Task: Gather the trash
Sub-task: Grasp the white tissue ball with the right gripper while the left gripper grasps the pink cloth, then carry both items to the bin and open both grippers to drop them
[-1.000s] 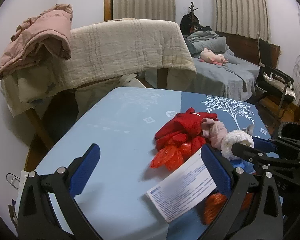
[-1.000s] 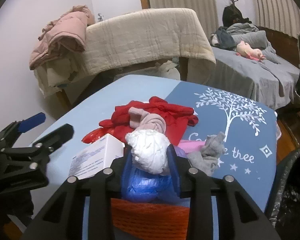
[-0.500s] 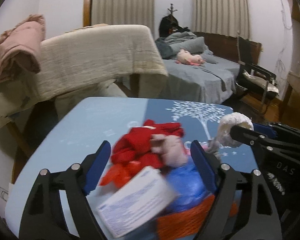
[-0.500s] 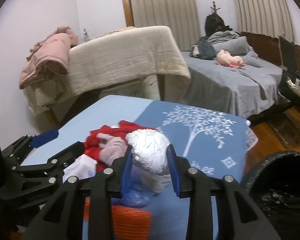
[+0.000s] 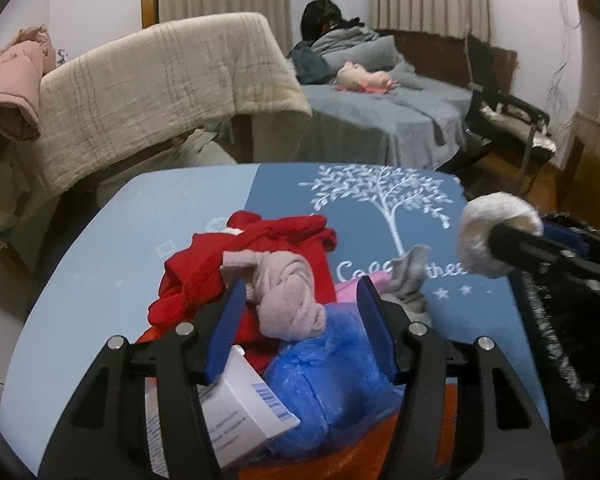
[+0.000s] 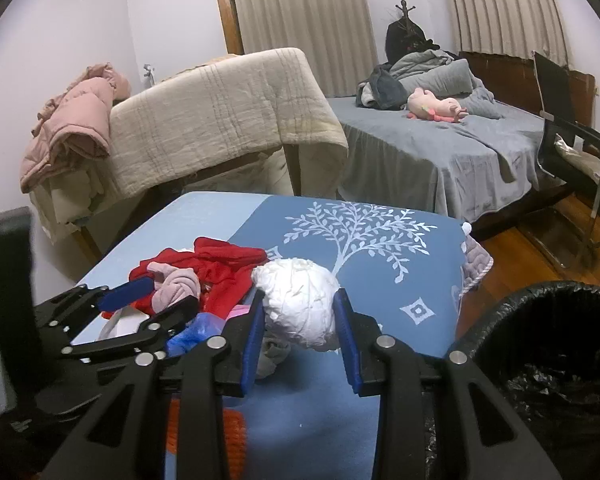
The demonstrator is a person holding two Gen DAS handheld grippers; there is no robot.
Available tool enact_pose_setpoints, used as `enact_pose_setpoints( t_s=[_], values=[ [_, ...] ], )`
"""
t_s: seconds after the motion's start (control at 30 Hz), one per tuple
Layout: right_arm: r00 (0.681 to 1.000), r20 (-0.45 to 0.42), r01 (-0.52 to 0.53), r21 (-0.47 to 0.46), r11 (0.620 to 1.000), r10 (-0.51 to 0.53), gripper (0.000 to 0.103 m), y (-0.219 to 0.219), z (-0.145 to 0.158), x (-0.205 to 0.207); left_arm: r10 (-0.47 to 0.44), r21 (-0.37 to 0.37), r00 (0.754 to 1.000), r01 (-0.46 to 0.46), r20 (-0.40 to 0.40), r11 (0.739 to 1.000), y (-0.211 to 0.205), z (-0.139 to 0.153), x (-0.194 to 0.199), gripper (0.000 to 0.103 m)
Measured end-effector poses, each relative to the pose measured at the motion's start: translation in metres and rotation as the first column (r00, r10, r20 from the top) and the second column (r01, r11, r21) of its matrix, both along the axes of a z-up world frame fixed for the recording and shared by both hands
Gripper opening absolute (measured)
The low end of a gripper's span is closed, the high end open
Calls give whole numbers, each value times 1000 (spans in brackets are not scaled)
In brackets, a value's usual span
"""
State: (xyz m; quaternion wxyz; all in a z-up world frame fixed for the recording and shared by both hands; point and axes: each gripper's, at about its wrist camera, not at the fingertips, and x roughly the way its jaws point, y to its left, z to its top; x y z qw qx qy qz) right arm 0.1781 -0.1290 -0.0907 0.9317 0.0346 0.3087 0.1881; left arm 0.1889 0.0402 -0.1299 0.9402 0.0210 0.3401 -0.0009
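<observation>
While our right gripper (image 6: 299,332) clamps the white crumpled paper ball (image 6: 300,304) between its blue pads, lifted above the blue tablecloth (image 6: 380,264), our left gripper (image 5: 300,320) stands with jaws spread around the clutter pile — gripping nothing. Within that pile, beside the white tree print (image 5: 384,200), lie a red garment (image 5: 236,264), a pink knotted cloth (image 5: 288,296), a blue plastic bag (image 5: 332,376), a white printed box (image 5: 244,412) and a grey scrap (image 5: 410,272). Off the tablecloth's right edge we see the black-lined trash bin (image 6: 556,344) — near the held ball.
</observation>
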Motion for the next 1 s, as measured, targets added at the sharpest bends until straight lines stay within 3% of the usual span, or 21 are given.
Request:
enact_pose_setpoints(
  t_s=[0.23, 0.43, 0.73, 1.0],
  values=[
    [1000, -12, 5, 6, 1000, -5, 34, -2, -5, 0, 26, 33, 999, -25, -32, 999, -2, -9, 9, 29],
    [1000, -1, 7, 12, 1000, -7, 34, -3, 0, -2, 38, 26, 999, -38, 2, 999, 0, -4, 0, 27],
    [999, 46, 20, 24, 999, -21, 34, -13, 20, -15, 13, 10, 994, -14, 109, 1000, -9, 32, -30, 27],
    [997, 57, 41, 32, 999, -43, 34, -27, 29, -29, -8, -15, 990, 10, 139, 1000, -19, 50, -51, 27]
  ],
)
